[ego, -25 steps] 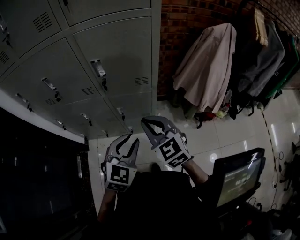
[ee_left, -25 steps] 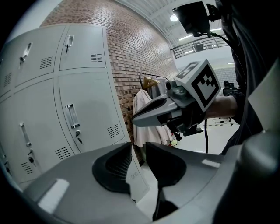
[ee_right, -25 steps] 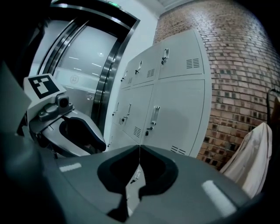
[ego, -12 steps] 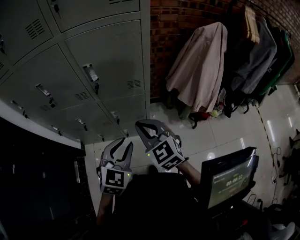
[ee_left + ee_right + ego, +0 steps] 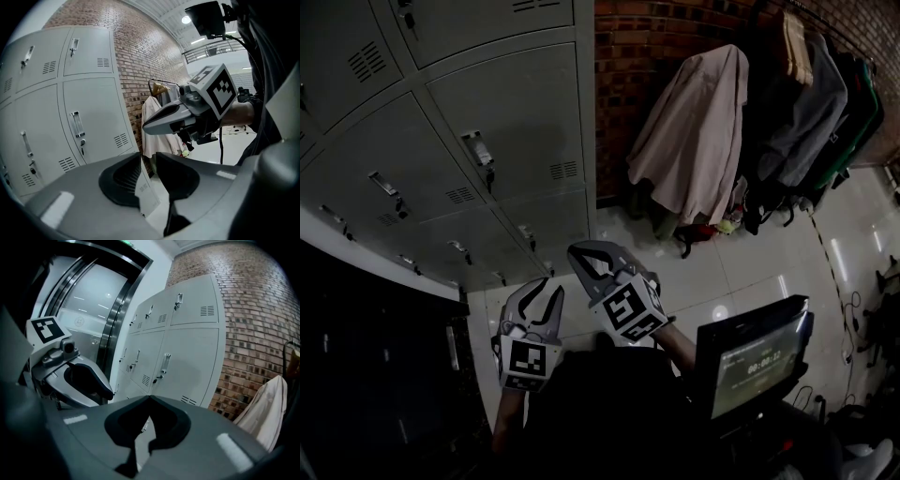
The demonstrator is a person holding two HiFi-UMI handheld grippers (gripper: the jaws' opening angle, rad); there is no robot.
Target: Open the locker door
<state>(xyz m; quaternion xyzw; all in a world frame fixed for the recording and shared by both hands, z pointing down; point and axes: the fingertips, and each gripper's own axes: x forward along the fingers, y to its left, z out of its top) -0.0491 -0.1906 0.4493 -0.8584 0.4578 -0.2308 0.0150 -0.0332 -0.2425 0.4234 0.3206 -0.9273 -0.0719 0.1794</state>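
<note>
Grey metal lockers fill the upper left. The nearest locker door (image 5: 516, 112) is closed, and its handle (image 5: 478, 150) has a small lock beneath it. The same door (image 5: 93, 117) faces the left gripper view, and its handle (image 5: 165, 363) also shows in the right gripper view. My left gripper (image 5: 548, 287) hangs in the air, well short of the lockers, jaws a narrow gap apart and empty (image 5: 148, 157). My right gripper (image 5: 575, 251) is beside it, slightly further forward, jaw tips touching with nothing between them (image 5: 150, 397).
A brick wall (image 5: 647, 37) adjoins the lockers on the right. A beige garment (image 5: 694, 131) and dark jackets (image 5: 816, 103) hang along it above a glossy tile floor (image 5: 741, 272). A lit screen (image 5: 759, 361) is at lower right, a dark glass doorway (image 5: 375, 375) at lower left.
The head view has swung slightly, so lockers and both grippers sit a little further left in it. The jaws look the same and nothing was touched.
</note>
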